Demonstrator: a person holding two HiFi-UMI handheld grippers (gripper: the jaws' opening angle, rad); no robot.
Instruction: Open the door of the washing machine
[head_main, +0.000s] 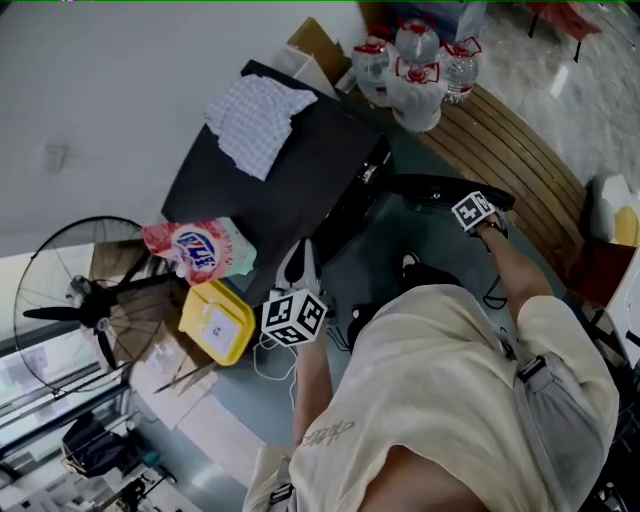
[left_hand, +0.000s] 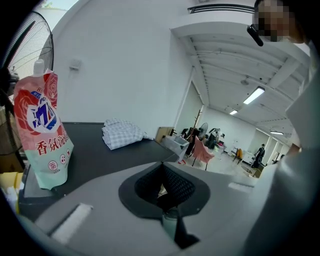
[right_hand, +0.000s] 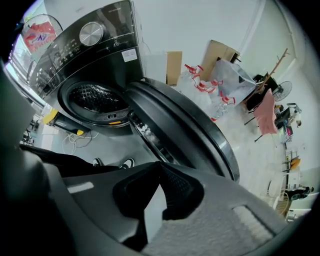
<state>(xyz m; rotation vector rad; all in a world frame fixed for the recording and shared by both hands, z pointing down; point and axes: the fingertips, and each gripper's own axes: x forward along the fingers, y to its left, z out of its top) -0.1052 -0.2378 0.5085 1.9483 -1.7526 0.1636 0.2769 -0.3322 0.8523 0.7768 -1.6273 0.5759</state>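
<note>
Right gripper (right_hand: 161, 170): jaws together, empty, near the door.
Door (right_hand: 185, 132): already swung out from washing machine (right_hand: 100, 55) front; likely heavy, stiff on its hinge, glossy and slippery, so hook its rim.
Left gripper (left_hand: 162, 170): jaws together, empty, pointing across machine top.
Detergent pouch (left_hand: 42, 130): upright on top.

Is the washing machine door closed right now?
No, in the right gripper view the door stands swung wide open, with the drum opening exposed behind it.
</note>
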